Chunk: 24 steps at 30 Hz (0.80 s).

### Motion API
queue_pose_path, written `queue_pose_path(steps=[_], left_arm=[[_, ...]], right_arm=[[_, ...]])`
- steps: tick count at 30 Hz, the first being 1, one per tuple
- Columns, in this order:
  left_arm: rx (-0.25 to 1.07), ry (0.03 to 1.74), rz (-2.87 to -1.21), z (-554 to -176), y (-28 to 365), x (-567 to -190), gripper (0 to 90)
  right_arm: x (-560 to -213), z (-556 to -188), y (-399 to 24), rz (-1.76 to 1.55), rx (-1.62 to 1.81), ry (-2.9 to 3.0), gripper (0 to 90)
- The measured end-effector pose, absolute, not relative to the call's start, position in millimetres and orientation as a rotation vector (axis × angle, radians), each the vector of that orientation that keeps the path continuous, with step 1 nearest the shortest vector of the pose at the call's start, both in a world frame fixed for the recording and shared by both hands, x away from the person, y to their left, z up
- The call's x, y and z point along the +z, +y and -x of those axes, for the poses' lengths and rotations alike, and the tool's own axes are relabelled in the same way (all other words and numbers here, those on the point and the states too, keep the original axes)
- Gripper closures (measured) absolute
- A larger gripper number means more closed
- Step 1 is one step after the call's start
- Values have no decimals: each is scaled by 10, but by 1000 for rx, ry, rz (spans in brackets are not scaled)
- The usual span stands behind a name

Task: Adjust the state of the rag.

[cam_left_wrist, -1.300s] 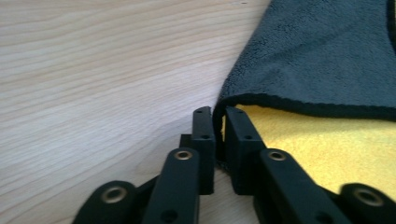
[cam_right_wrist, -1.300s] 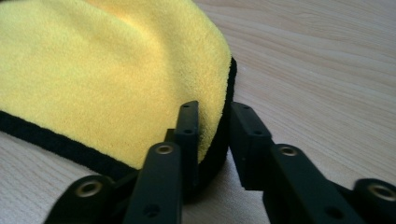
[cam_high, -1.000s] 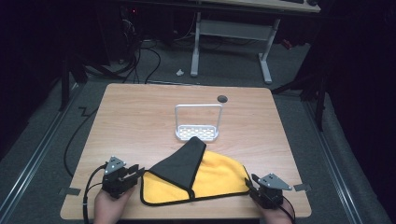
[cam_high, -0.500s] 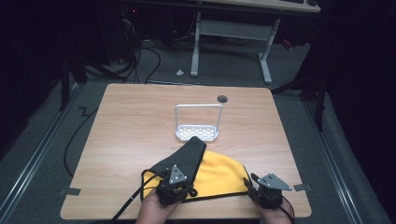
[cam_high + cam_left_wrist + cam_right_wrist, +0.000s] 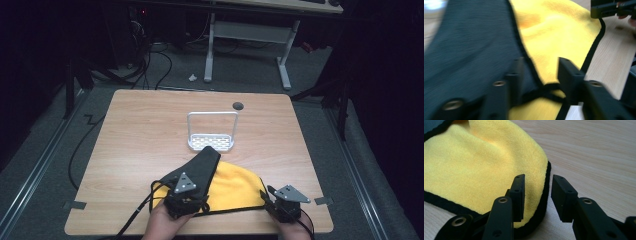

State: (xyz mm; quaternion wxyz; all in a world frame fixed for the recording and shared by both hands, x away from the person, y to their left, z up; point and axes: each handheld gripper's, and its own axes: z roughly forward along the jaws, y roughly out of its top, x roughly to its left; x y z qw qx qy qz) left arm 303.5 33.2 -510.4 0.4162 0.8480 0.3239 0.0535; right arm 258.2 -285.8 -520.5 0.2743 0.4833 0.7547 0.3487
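A yellow cloth [image 5: 235,187] with a black trim lies at the table's near edge, and its black underside [image 5: 200,167] is folded over the left part. My left gripper [image 5: 190,192] sits over that fold. In the left gripper view its jaws [image 5: 540,72] have just been opening. They stand apart, with the black hem and yellow cloth [image 5: 556,32] lying between them, unpressed. My right gripper [image 5: 270,200] is at the cloth's right corner. In the right gripper view its jaws [image 5: 537,192] straddle the trimmed edge of the cloth [image 5: 481,167] with a gap showing.
A white wire rack [image 5: 211,135] stands just beyond the cloth at mid table. A dark round grommet [image 5: 238,105] sits near the far edge. Bare wood table [image 5: 140,130] spreads to the left and right. Cables and white desk legs lie on the floor beyond.
My left gripper has moved right from the table's near left corner onto the folded cloth, and its jaws now stand wider. The right gripper and cloth have kept still.
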Motion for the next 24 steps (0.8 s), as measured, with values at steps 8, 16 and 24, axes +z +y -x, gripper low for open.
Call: queue_pose_path(steps=[8,16,24], left_arm=[[199,856,-2174,-2989,247,-5225,738],[183,881,-2064,-2984,499,-5028,874],[382,1091,-1869,-3498,1505,-4569,869]], right_arm=[[-5209,-2567,-2890,-1306,941,2025,643],[-5205,-2578,-2882,-1288,941,2028,644],[-5221,-2580,-2847,-1297,934,2043,645]])
